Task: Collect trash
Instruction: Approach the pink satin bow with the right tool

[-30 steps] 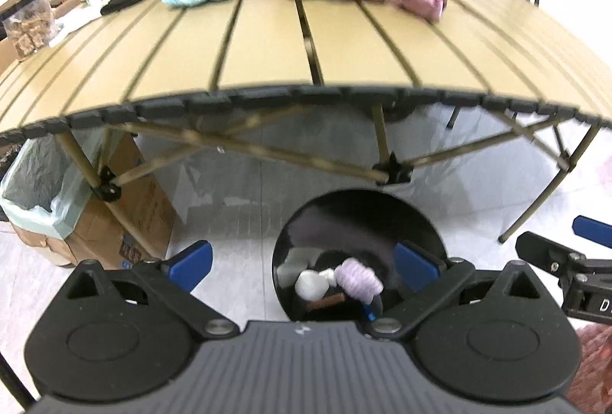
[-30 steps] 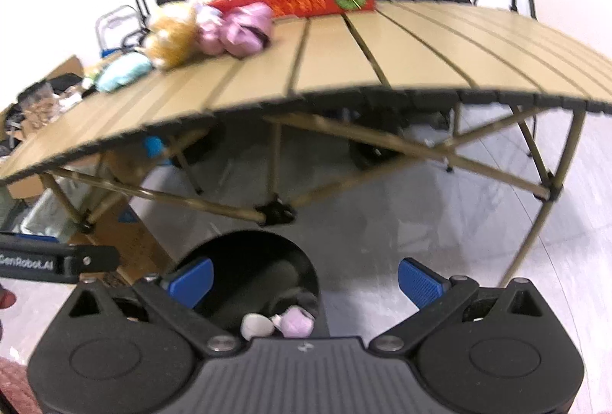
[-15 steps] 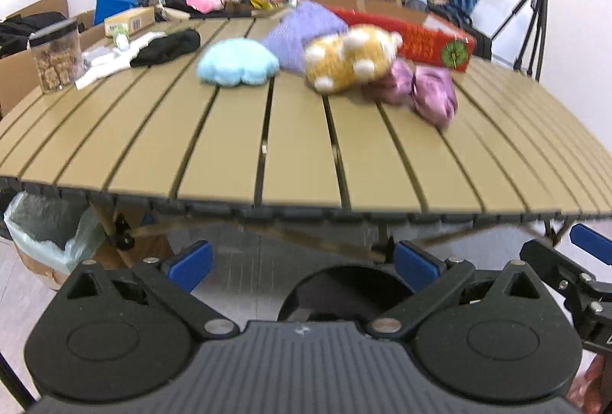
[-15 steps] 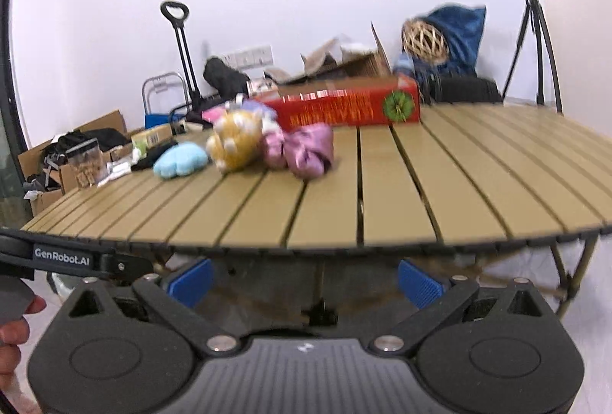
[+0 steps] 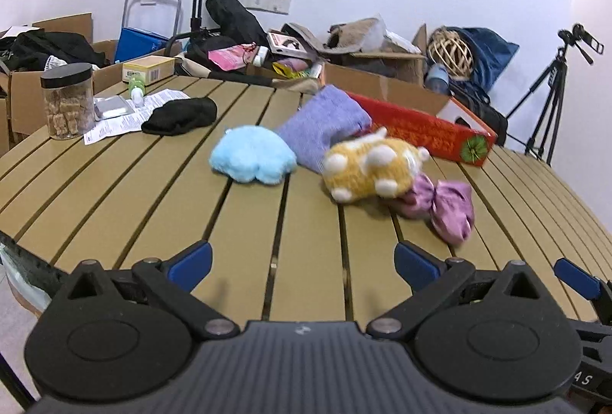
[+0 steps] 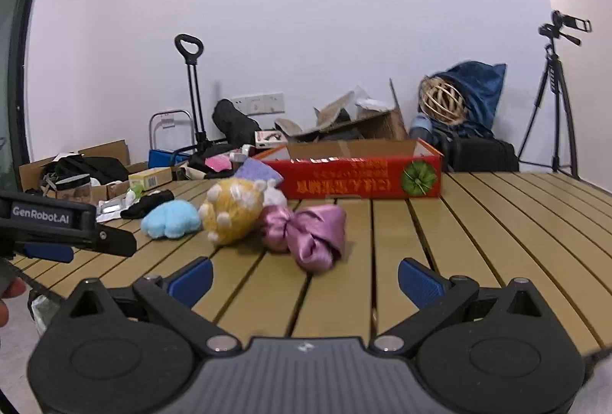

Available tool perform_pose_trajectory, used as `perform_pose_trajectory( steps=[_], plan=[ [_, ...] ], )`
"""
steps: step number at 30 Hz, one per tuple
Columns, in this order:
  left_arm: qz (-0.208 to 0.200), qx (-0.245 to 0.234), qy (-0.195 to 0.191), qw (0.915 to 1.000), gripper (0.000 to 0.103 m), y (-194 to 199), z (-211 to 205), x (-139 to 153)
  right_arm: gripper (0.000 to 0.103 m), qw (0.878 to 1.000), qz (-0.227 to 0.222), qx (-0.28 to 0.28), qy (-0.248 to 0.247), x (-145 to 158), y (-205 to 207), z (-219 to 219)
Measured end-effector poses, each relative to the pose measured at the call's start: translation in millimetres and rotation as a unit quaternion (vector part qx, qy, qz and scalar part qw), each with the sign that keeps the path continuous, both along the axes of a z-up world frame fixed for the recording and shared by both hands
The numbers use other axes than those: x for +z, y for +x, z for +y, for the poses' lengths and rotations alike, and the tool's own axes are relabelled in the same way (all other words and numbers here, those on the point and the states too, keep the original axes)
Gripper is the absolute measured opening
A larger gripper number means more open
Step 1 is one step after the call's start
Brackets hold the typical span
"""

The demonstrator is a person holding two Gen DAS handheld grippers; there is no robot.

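Both grippers are standing spread wide with nothing between the fingers: the left gripper (image 5: 302, 266) and the right gripper (image 6: 304, 278). The crumpled pink satin bundle (image 6: 306, 236) is lying on the slatted wooden table (image 6: 478, 242) just ahead of the right gripper, and ahead and to the right of the left one.

Your right gripper (image 6: 304, 280) hangs open over the slatted table (image 6: 478, 242), its fingers empty, facing the pink satin bow (image 6: 306, 232) beside the yellow plush toy (image 6: 233, 209).

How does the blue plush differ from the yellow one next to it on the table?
The blue plush is plain light blue and lies low and flat; the yellow plush has white spots and sits rounder and taller. The blue plush lies apart, while the yellow plush touches the pink satin bow. Both are fuzzy and rest on the slatted table.
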State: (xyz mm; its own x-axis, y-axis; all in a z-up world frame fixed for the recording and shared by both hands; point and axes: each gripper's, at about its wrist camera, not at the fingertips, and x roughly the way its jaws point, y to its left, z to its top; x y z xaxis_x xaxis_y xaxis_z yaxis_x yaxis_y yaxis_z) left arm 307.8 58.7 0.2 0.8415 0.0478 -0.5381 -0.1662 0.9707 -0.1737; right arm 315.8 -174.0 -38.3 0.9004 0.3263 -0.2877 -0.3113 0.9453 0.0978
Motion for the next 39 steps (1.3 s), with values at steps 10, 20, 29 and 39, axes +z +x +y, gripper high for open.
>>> perform_pose_trajectory(
  steps=[10,20,29,39],
  plan=[
    [0.005,0.016,-0.002,0.9999,0.103,27,13,-2,0.103,1.000,0.006,-0.013,-0.016,4,56,27],
    [0.007,0.041,-0.011,0.9991,0.103,37,26,-9,0.103,0.996,0.081,-0.023,-0.014,1,113,40],
    [0.002,0.042,0.001,0.9991,0.103,38,28,-11,0.098,0.990,0.131,-0.010,-0.042,-3,146,54],
    [0.006,0.043,0.002,0.9990,0.103,39,29,-14,0.063,0.988,0.140,-0.008,-0.059,-10,153,64]
  ],
)
